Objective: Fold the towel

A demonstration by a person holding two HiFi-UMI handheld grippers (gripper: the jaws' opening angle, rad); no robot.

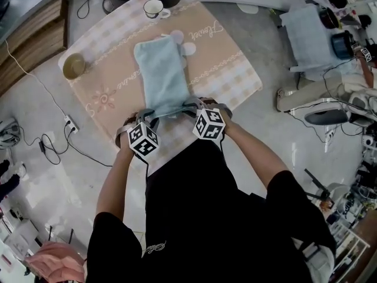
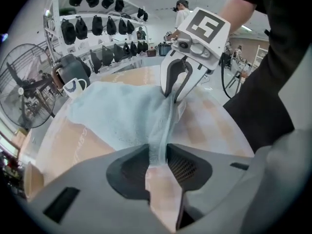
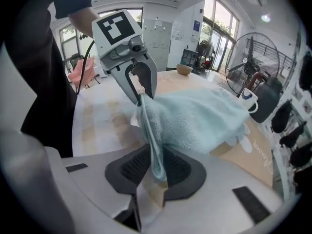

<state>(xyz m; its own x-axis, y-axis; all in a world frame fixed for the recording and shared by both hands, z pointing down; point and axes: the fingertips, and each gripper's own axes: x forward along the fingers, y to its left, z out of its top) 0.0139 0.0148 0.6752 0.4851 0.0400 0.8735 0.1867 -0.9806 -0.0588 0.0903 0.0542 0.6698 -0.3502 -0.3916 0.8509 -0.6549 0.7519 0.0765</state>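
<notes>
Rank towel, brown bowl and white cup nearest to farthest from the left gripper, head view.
1. towel: its near corner is pinched in the left gripper.
2. brown bowl: off to the left.
3. white cup: at the far end.

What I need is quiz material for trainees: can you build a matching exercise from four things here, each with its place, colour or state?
Things: 1 towel; 2 cup; 3 bowl; 4 left gripper.
Matches: A at the left corner of the tablecloth; B jaws shut on the towel's near edge; C pale blue, mid-cloth; D white, at the far edge.
Pairs: 1-C; 2-D; 3-A; 4-B.
</notes>
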